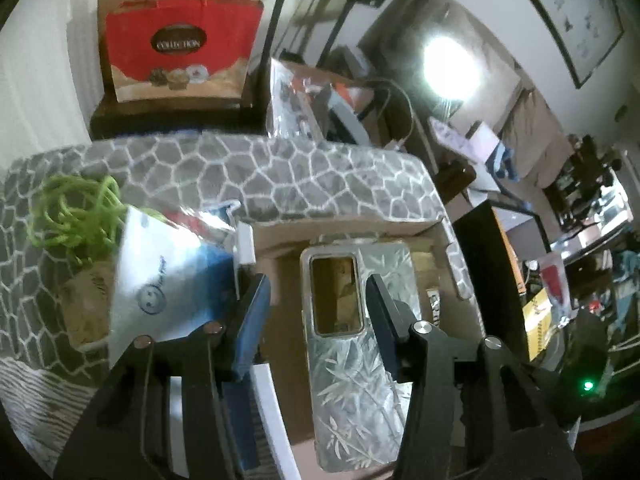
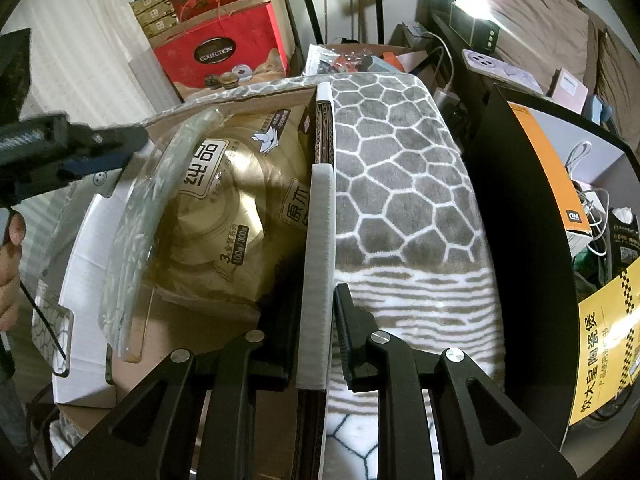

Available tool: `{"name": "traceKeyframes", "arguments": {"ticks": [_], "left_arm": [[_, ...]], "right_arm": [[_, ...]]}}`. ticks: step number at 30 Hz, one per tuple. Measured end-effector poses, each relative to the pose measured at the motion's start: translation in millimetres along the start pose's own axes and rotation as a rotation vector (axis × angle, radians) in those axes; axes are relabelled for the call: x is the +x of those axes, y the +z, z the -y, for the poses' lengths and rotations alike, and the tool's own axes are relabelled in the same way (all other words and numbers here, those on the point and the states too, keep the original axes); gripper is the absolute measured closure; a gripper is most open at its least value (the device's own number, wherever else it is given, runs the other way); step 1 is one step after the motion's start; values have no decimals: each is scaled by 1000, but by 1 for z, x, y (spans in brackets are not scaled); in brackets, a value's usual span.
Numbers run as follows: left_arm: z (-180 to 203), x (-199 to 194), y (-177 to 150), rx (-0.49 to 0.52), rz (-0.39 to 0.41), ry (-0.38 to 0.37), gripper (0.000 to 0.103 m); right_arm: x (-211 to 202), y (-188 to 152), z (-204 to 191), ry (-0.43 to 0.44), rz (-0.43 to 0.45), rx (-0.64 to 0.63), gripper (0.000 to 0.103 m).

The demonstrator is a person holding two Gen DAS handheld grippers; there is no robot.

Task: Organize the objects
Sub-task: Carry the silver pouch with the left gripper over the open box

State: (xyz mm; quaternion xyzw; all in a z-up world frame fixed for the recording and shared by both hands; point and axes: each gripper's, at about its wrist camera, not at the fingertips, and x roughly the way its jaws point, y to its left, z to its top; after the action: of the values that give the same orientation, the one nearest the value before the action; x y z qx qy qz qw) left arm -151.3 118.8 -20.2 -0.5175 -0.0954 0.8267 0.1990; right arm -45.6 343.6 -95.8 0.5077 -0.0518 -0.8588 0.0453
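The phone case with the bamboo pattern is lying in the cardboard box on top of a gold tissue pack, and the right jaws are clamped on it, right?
Not quite. The right gripper clamps the box wall, as the right wrist view shows. The phone case does lie in the box over the gold tissue pack.

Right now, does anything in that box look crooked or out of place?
Yes. The clear phone case with the bamboo print stands tilted on its edge inside the cardboard box, leaning over the gold tissue pack rather than lying flat. The right gripper straddles the box's flap, and the left gripper straddles the case, jaws apart.
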Motion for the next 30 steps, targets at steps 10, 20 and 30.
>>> {"name": "traceKeyframes", "arguments": {"ticks": [10, 20, 30], "left_arm": [[-11, -33, 5, 34, 45, 12, 39], [15, -23, -13, 147, 0, 17, 39], [50, 14, -19, 218, -115, 22, 39]], "right_arm": [[0, 1, -1, 0, -1, 0, 84], [0, 1, -1, -1, -2, -1, 84], [2, 0, 0, -1, -2, 1, 84]]}}
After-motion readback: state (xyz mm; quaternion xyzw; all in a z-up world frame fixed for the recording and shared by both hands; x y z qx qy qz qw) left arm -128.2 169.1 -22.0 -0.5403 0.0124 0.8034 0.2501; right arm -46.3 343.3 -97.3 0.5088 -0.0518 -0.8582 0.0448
